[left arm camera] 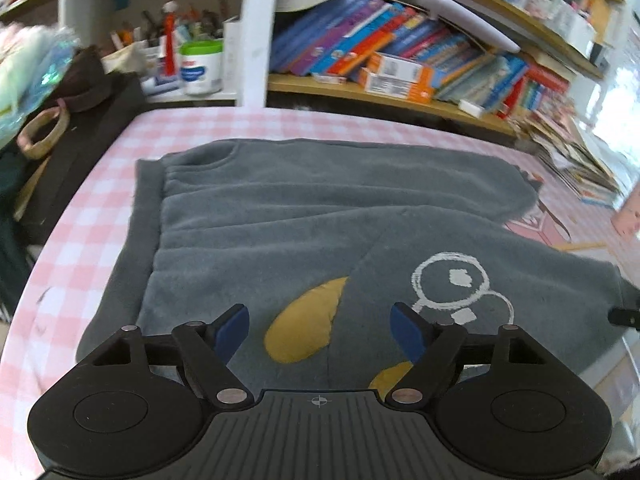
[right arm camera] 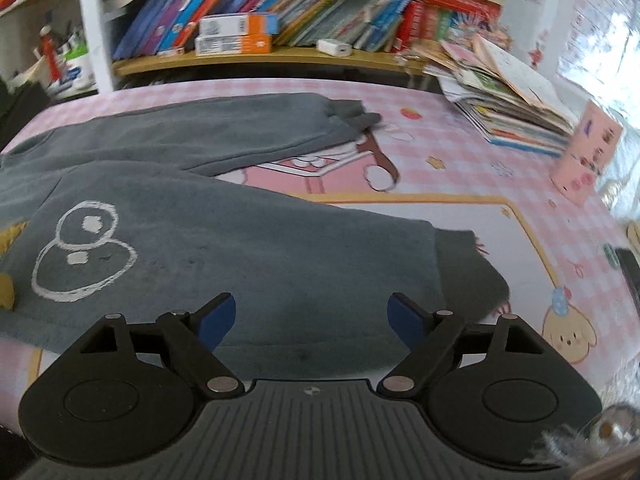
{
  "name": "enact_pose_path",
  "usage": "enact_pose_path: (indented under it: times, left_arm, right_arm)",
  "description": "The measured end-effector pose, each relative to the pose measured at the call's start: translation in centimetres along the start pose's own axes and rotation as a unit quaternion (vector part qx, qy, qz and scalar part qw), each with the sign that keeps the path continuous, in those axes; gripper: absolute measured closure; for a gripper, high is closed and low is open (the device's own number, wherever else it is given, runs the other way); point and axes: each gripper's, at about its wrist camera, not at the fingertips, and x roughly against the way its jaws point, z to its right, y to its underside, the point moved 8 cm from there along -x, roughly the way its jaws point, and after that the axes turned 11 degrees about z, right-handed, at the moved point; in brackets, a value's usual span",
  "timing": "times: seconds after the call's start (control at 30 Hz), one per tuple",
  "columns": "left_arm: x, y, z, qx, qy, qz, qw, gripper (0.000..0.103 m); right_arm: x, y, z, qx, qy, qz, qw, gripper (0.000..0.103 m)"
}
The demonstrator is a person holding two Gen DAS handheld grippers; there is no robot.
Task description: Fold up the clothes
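Note:
A grey fleece pair of trousers (left arm camera: 280,216) lies flat on the pink checked tablecloth (left arm camera: 100,184), waistband at the left, legs running right. It has yellow patches (left arm camera: 304,324) and a white drawn figure (left arm camera: 452,280). My left gripper (left arm camera: 320,330) is open and empty just above the near part of the trousers by the yellow patch. In the right wrist view the trousers (right arm camera: 240,256) show both legs, with the cuffs (right arm camera: 468,268) at the right. My right gripper (right arm camera: 310,320) is open and empty above the near leg, close to its cuff.
Bookshelves (left arm camera: 400,52) with many books stand behind the table. A pile of magazines (right arm camera: 508,100) and a pink card (right arm camera: 588,148) sit at the table's far right. A dark bag (left arm camera: 76,120) and a white tub (left arm camera: 200,68) are at the far left.

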Motion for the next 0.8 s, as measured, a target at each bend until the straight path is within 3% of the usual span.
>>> enact_pose_path:
  times: [0.47, 0.8]
  left_arm:
    - [-1.7, 0.7, -1.4, 0.009, 0.022, -0.029, 0.9993, 0.018]
    - [-1.5, 1.5, -1.8, 0.015, 0.007, -0.037, 0.9992, 0.018]
  right_arm:
    - [0.1, 0.4, -2.8, 0.023, 0.009, -0.025, 0.999, 0.018]
    - [-1.1, 0.1, -4.4, 0.047, -0.021, -0.035, 0.998, 0.017]
